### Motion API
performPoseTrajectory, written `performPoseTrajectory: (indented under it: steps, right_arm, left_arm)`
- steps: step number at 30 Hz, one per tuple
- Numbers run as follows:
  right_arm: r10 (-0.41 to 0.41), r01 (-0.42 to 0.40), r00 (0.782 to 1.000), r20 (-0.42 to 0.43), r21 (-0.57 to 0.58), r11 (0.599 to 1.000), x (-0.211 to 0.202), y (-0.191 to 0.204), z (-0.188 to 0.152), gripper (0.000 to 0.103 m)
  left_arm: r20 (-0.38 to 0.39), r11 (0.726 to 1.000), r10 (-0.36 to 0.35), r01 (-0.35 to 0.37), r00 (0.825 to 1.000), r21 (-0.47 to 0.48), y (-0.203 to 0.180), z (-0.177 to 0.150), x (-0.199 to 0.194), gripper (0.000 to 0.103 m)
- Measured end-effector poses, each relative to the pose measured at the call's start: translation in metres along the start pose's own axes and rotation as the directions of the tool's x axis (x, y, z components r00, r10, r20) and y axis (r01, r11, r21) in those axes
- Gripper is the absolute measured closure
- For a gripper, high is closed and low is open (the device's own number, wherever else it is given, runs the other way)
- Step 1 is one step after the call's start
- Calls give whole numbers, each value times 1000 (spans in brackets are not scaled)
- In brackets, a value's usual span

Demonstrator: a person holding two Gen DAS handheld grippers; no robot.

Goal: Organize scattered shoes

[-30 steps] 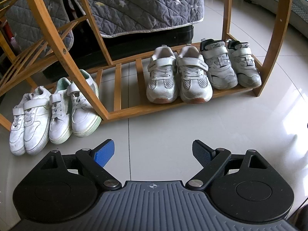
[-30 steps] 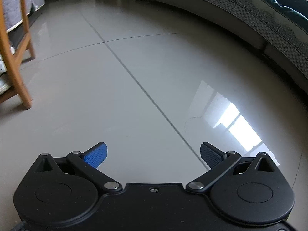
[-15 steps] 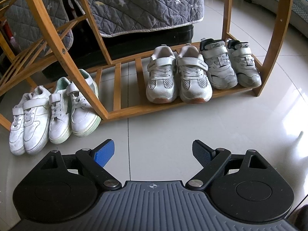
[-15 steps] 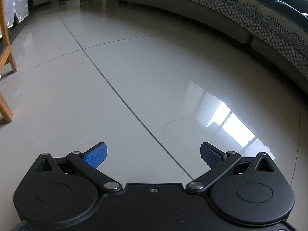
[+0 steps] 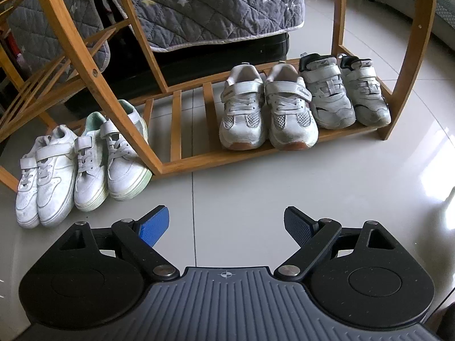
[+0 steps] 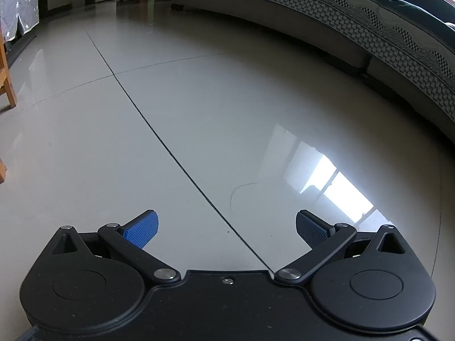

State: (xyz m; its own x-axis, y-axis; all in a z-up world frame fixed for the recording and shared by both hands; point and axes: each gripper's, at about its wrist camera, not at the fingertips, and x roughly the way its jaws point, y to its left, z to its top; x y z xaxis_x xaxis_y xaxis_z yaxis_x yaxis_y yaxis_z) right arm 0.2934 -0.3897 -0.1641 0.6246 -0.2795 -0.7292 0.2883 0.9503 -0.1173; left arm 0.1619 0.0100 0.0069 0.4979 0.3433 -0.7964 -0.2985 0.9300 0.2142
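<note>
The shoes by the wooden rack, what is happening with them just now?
Nothing is being held. A person holds two grippers; the left gripper is open over bare floor, facing the wooden rack. Two pairs of shoes stand on its low shelf, and two more pairs stand on the floor beside it. The right gripper, also open, sees only floor and a sofa.

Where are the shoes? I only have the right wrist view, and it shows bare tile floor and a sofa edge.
Observer: In the left wrist view, two pairs stand on the wooden rack: the mesh-toed pair and the grey strapped pair.
Reviewer: Any off the rack?
Observer: Yes, the two white pairs stand on the floor by the rack's left post, toes toward the camera.
Reviewer: Is the left gripper holding one?
Observer: No, the left gripper is open over bare tile, short of the shoes.
</note>
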Motion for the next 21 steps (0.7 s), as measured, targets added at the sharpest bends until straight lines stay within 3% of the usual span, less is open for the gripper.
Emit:
performPoseTrajectory:
  steps: [21]
  right_arm:
    - [-19, 19, 1000, -8, 13, 1000, 11, -6, -6, 0]
  left_arm:
    - [7, 1000, 3, -3, 1000, 10, -5, 0, -1, 14]
